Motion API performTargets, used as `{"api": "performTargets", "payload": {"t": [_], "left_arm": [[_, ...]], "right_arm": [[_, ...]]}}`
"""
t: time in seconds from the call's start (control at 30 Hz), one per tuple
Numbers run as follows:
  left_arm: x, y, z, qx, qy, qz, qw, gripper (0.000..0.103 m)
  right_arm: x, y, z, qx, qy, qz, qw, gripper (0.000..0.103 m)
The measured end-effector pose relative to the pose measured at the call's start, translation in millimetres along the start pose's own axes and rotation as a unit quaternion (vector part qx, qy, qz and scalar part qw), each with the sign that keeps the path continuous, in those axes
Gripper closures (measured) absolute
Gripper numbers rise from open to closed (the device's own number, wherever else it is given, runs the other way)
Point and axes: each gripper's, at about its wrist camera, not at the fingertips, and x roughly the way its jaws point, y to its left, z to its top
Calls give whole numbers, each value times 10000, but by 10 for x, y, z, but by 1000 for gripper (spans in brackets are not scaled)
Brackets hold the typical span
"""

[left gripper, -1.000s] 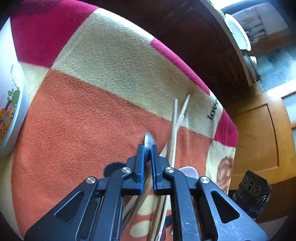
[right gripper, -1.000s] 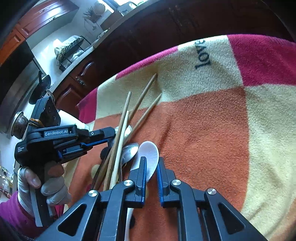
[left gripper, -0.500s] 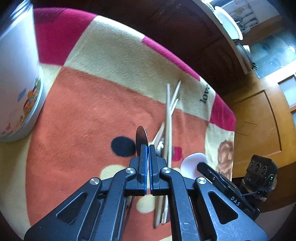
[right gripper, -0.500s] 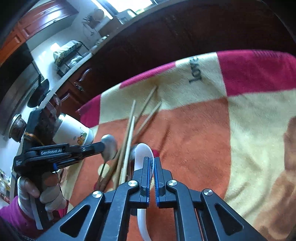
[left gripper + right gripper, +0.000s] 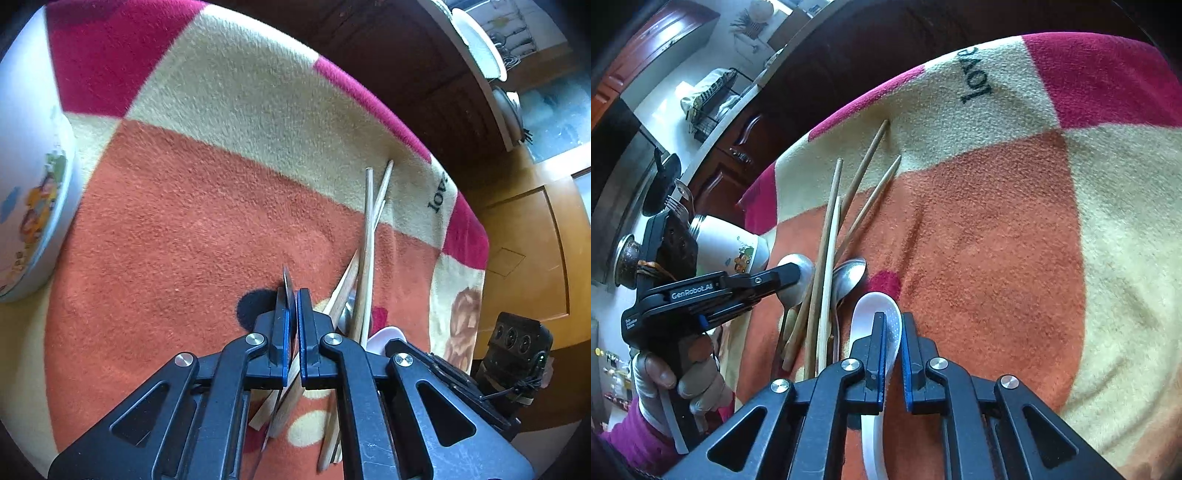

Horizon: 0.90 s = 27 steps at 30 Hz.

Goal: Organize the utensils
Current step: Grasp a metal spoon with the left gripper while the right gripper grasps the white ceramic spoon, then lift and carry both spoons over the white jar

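1. Spoons are in both tongs right now.
2. The left gripper (image 5: 293, 295) is squeezed tight on a metal spoon (image 5: 287, 280). In the left view only the thin edge of its round end pokes out at 12 o'clock.
3. The right gripper (image 5: 892, 321) is pinched on the side of a white spoon (image 5: 866, 314). Its round end points to 12 o'clock and its handle runs back to 6 o'clock under the tongs.
4. Some things lie loose on the blanket (image 5: 997, 240). These are the chopsticks (image 5: 827, 258) and one more silver spoon (image 5: 849, 273), just beside the white spoon at 10 o'clock.
5. The cup (image 5: 727, 247) is where I think the spoons should go. A fork (image 5: 674, 208) pokes out of its top.
6. In the left view the cup (image 5: 33, 184) sits at 9 o'clock from the tongs, well apart.
7. In the right view the cup is at 10 o'clock, behind the left tongs and the person's hand (image 5: 687, 373).
8. So the left hand is nearer the cup and should likely go first.
9. In the right view the metal spoon's handle hangs down toward 6 o'clock. It may need to go into the cup handle first.
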Motion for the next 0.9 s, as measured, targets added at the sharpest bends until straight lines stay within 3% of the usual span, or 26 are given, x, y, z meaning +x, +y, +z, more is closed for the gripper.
{"api": "performTargets", "payload": {"t": [0.13, 0.3, 0.63, 0.9], "left_arm": [[4, -5, -19, 60, -12, -15, 10000, 102], [-132, -72, -92, 280, -101, -79, 9995, 102], [-691, -168, -295, 564, -462, -368, 9967, 102], [-1068, -243, -467, 828, -810, -234, 9930, 102]], "right_arm": [[14, -3, 15, -57, 40, 69, 10000, 97], [-74, 144, -75, -560, -123, -144, 9983, 98], [-500, 498, -172, -785, -723, -132, 9942, 99], [-624, 983, -168, -1090, -979, -28, 9892, 99]]}}
